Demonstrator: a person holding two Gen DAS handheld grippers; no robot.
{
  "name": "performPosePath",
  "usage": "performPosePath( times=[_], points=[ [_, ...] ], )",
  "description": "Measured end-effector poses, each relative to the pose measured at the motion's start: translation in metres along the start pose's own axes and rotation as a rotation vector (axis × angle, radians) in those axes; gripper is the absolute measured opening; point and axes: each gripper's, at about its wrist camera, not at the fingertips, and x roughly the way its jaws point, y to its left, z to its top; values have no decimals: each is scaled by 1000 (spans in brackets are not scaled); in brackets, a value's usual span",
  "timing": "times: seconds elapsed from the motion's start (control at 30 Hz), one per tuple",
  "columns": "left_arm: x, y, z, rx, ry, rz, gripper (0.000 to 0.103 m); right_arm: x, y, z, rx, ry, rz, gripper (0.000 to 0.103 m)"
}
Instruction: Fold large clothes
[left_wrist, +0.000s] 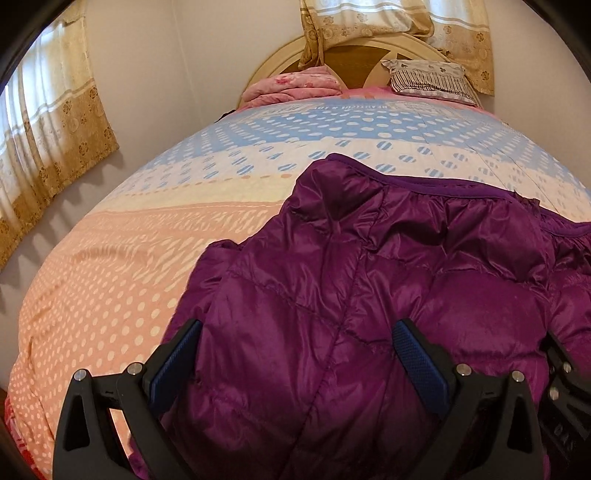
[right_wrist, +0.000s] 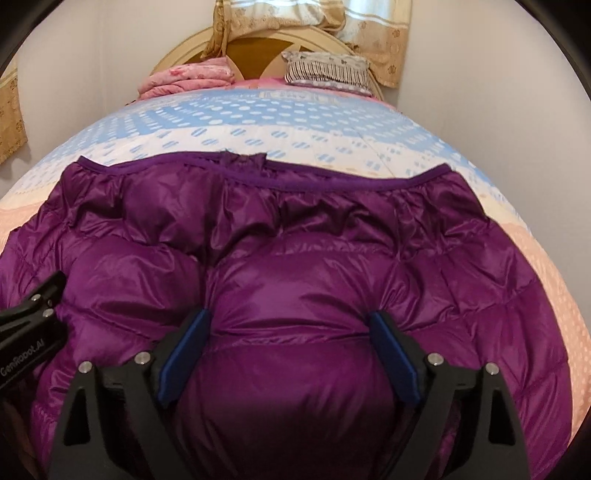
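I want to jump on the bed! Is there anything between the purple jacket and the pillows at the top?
Nothing: between the purple jacket and the striped pillow lies only bare dotted bedspread. Both wrist views show it.

The right tool (right_wrist: 290, 334) hangs wide apart over the purple jacket (right_wrist: 295, 240) on the bed (right_wrist: 258, 122).
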Motion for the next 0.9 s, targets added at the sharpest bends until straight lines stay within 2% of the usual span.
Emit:
performPosePath(
  times=[0.1, 0.23, 0.37, 0.47, 0.53, 0.57, 0.6, 0.63, 0.67, 0.7, 0.73, 0.8, 0.9],
  points=[
    [-26, 24, -10, -27, -7, 9, 102, -9, -3, 1, -8, 5, 13, 91],
    [-64, 76, -37, -78, -67, 42, 102, -57, -5, -18, 5, -58, 43, 92],
    [-59, 102, -60, -167, -16, -1, 102, -78, -1, -49, -38, -77, 10, 96],
    [-40, 100, -69, -202, 46, -67, 102, -68, 6, -65, -60, -65, 16, 96],
    [-36, 96, -73, -210, 58, -85, 101, -61, 9, -69, -64, -65, 6, 98],
    [-35, 95, -75, -220, 54, -112, 92, -58, 11, -70, -86, -67, -8, 99],
    [-36, 94, -76, -224, 52, -140, 76, -57, 9, -69, -94, -65, -12, 100],
    [-35, 91, -75, -216, 60, -185, 68, -55, 9, -69, -90, -58, -11, 100],
    [-35, 88, -74, -211, 64, -225, 49, -54, 10, -68, -87, -52, -11, 101],
    [-34, 86, -70, -203, 62, -243, 41, -53, 11, -68, -87, -50, -15, 101],
    [-36, 82, -68, -184, 52, -231, 38, -52, 11, -67, -89, -51, -19, 101],
    [-41, 75, -65, -141, 24, -232, 18, -52, 11, -65, -94, -51, -26, 101],
    [-48, 71, -60, -96, -7, -196, 11, -52, 11, -64, -92, -46, -28, 101]
  ],
)
